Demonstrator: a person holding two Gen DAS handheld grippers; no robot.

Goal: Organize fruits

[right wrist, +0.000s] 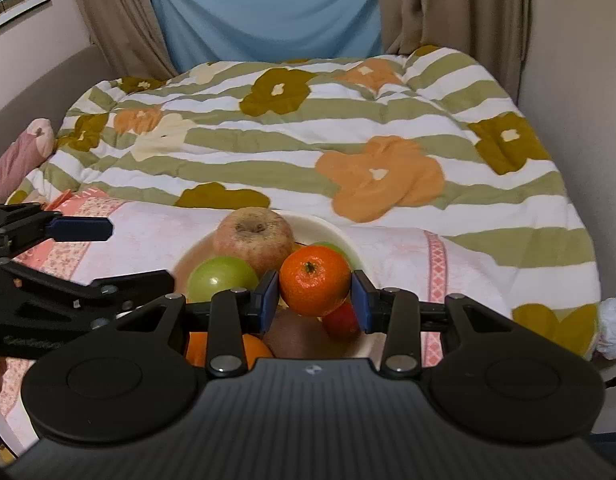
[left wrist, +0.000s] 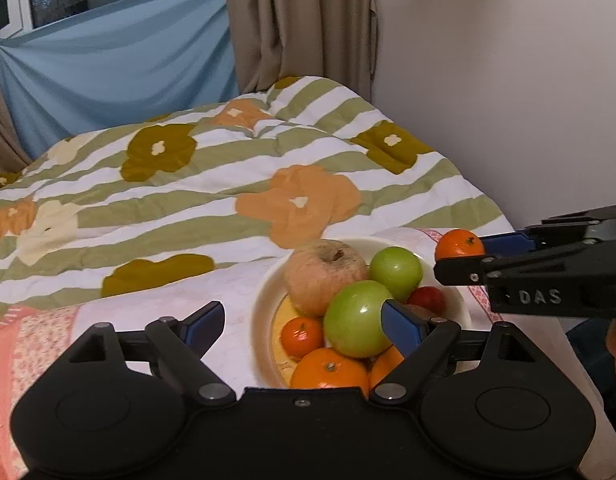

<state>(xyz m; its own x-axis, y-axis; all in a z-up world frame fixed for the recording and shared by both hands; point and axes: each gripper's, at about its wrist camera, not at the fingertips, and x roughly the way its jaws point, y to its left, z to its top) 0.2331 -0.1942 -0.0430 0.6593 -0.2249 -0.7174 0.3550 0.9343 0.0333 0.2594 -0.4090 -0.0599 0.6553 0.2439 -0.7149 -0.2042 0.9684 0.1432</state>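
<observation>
The right gripper [right wrist: 314, 294] clamps its fingers on a mandarin [right wrist: 314, 280] above the bowl [left wrist: 264, 300] on the bed. The left gripper [left wrist: 302, 322] hangs wide apart, empty. The bowl looks nearly filled, with this mandarin left to set down.

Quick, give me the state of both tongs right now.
Left tongs: open, holding nothing, over the fruit bowl.
Right tongs: shut on a mandarin, above the bowl.

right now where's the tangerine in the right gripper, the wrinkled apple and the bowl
tangerine [right wrist: 314, 280]: right wrist view, middle of its peel, between the pads
wrinkled apple [left wrist: 326, 276]: left wrist view, its front skin
bowl [left wrist: 264, 304]: left wrist view, bare left rim
</observation>
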